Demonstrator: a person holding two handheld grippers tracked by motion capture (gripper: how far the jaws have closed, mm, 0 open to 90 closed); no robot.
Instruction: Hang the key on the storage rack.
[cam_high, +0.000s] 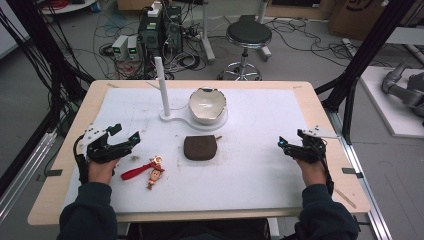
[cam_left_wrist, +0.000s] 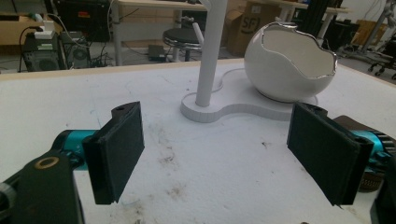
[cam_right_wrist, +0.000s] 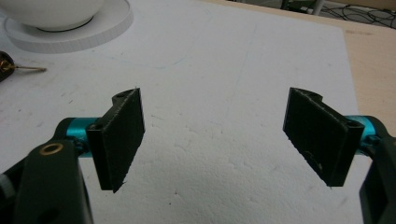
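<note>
My left gripper (cam_high: 127, 135) rests at the left of the white mat, open, with nothing between its jaws; in its own view the left gripper (cam_left_wrist: 217, 149) faces the white stand. My right gripper (cam_high: 284, 144) sits at the mat's right side, open and empty, and the right gripper (cam_right_wrist: 212, 140) looks over bare mat. A white eggshell-shaped bowl (cam_high: 207, 104) stands on a white base (cam_high: 172, 119) with an upright post (cam_high: 161, 82). A brown pouch (cam_high: 199, 147) lies mid-mat. A keychain with a red strap and a small figure (cam_high: 150, 171) lies by the left hand.
The white mat (cam_high: 260, 175) covers a wooden table (cam_high: 330, 120). Beyond the far edge stand a black stool (cam_high: 247, 35), computer boxes (cam_high: 159, 27) and cables on the floor. Black frame posts (cam_high: 367, 50) rise at both sides.
</note>
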